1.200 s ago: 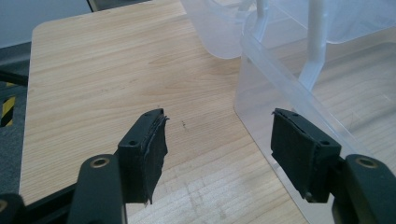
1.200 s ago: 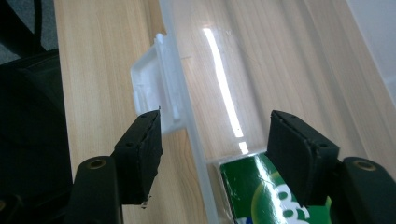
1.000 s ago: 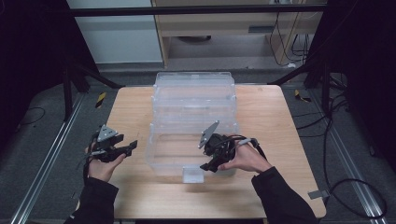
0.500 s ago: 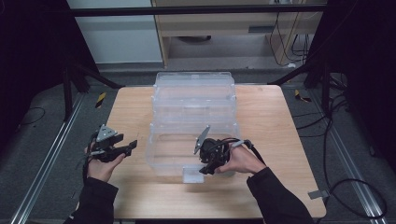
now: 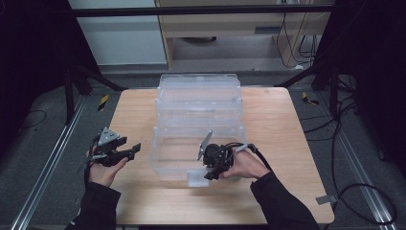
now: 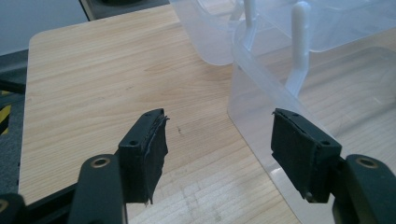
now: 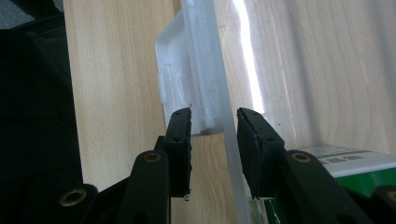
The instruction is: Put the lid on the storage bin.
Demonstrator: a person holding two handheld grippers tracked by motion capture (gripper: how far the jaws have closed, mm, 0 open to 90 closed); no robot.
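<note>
**A:** Where is the bin against your tongs?

**B:** The clear plastic bin [image 5: 179, 155] sits at the centre of the high view, nearest of three stacked like steps on the wooden table [image 5: 139, 110]. My right gripper [image 5: 209, 173] is at its front wall, low and right of centre in that frame. In the right gripper view the wall [image 7: 219, 88] runs up the middle of the frame, edge-on, between my two black pads [image 7: 180, 140], with the white latch [image 7: 180, 79] just above the left pad.

**A:** Gripping it?

**B:** The jaws have just been closing around the wall and the latch's lower end. A sliver of gap shows on each side, so I can't tell that the pads press yet.

**A:** And the left?

**B:** My left gripper [image 5: 128, 151] hangs at the lower left of the high view, jaws spread wide with nothing between them, apart from the bin's left side. In the left gripper view the bin's corner [image 6: 252, 93] lies just beyond my right pad.

**A:** Materials?

**B:** The bin is thin, glossy and see-through with rounded corners; the latch is milky, ribbed plastic. The table is pale, grained wood. My pads are matte black, flat and rubbery.
</note>
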